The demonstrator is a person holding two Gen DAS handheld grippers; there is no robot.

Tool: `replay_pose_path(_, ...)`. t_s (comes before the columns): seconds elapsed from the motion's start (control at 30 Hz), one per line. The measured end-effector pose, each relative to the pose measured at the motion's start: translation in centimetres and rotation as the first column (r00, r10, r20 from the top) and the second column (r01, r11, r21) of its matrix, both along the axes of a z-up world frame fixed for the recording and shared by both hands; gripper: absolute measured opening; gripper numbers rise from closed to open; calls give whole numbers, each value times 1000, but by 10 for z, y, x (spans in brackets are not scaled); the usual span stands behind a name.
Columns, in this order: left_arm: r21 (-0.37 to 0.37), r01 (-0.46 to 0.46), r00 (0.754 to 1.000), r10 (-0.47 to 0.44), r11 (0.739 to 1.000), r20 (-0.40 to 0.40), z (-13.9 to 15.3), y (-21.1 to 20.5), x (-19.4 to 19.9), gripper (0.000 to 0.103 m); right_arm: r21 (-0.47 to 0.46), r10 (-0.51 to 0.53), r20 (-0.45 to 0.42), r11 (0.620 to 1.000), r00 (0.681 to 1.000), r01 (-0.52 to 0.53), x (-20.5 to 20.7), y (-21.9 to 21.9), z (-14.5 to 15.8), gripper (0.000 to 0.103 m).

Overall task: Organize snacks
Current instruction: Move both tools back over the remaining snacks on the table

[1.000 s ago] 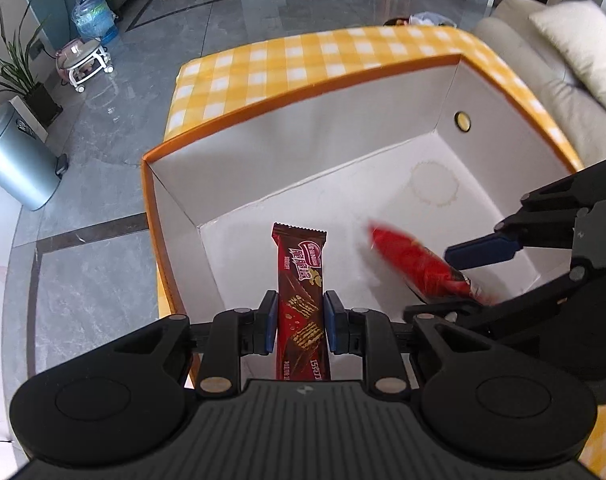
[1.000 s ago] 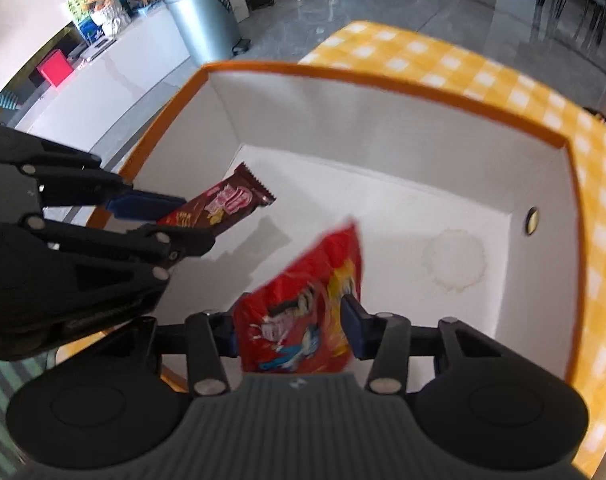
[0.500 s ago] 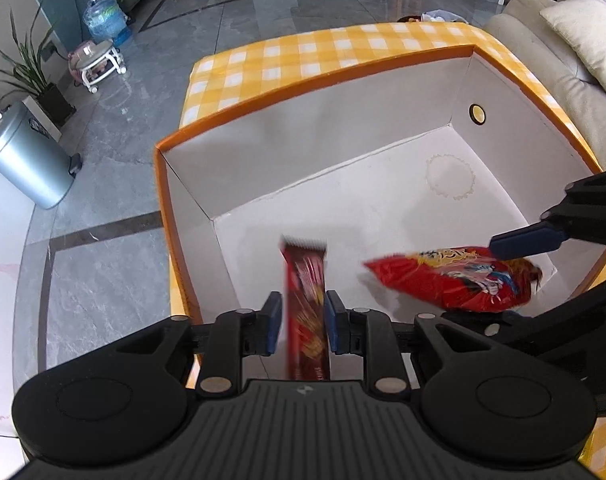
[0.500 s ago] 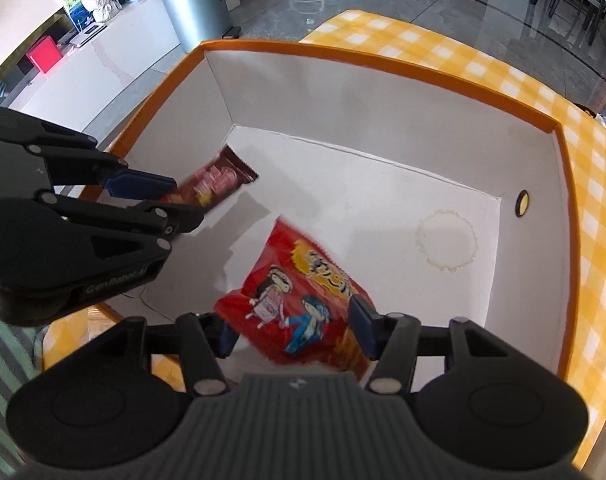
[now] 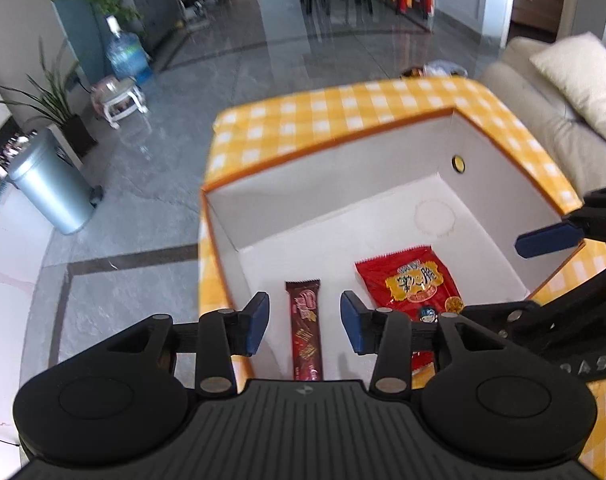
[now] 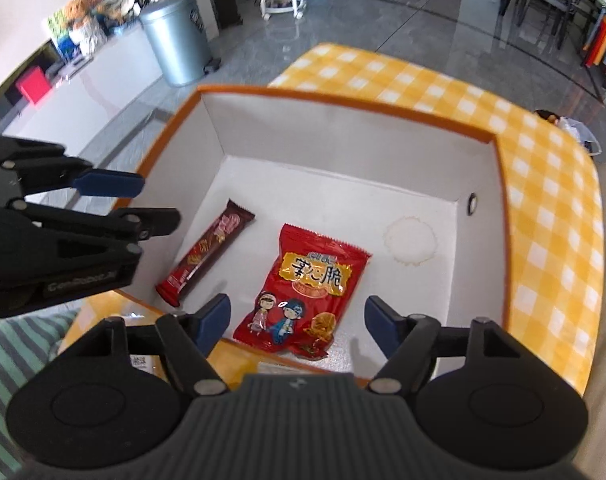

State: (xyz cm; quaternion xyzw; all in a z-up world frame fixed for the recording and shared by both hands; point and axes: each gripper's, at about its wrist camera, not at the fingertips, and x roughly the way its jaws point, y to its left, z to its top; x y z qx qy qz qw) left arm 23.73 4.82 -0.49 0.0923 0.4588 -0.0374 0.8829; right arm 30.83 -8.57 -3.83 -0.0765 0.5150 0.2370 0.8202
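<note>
My left gripper and right gripper, jaws just opening, grip nothing; the glossy brown wafer bar and crinkly red snack bag lie flat in the white-lined, orange-rimmed box mid-frame.

Each claw is matte black plastic: a ribbed central housing flanked by two round discs, with linkage arms pinned by silver rivets. The left claw and right claw carry blue pads on their fingers. Grey lettering marks the left claw's side.

Below me the box sits on the table. In it the wafer bar lies left of the crisp packet, apart, both near my side.
</note>
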Motion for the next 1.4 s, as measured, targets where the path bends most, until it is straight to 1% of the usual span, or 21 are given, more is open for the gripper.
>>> replay_pose_path(0.13,-18,3,998,-1,1000,69,15,0,-24,56,60,-63,28,996,998,61,-17,-15,14,72)
replay_pose_path(0.27,-32,7,993,-3,999,116,24,-3,-49,57,83,-112,95,991,989,104,-43,-25,24,72)
replay_pose_path(0.4,-82,5,990,7,997,144,26,-5,-76,61,94,-159,172,985,972,145,-78,-33,32,72)
replay_pose_path(0.47,-97,5,989,9,995,148,25,-8,-89,62,105,-185,204,980,961,166,-98,-38,33,72)
replay_pose_path(0.53,-106,10,989,6,994,146,21,-11,-103,62,109,-206,223,977,953,186,-119,-42,31,72)
replay_pose_path(0.67,-134,18,991,0,991,133,11,-18,-126,62,120,-257,230,965,939,235,-157,-55,22,72)
replay_pose_path(0.87,-214,7,992,20,977,121,-5,-26,-157,62,52,-292,287,956,912,290,-207,-70,4,72)
replay_pose_path(1.0,-233,18,994,7,972,106,-18,-37,-175,62,43,-325,314,943,892,329,-228,-80,-2,72)
replay_pose_path(1.07,-229,24,996,-4,973,86,-26,-43,-182,62,39,-337,324,939,884,343,-237,-84,-7,72)
replay_pose_path(1.17,-227,29,999,-20,974,43,-38,-50,-188,61,22,-355,300,930,885,366,-245,-88,-17,72)
replay_pose_path(1.27,-238,21,1000,-20,971,7,-51,-56,-195,61,-2,-360,262,928,895,374,-253,-89,-29,72)
replay_pose_path(1.4,-228,4,999,-13,974,-37,-65,-57,-195,61,-49,-320,248,938,914,342,-258,-85,-44,71)
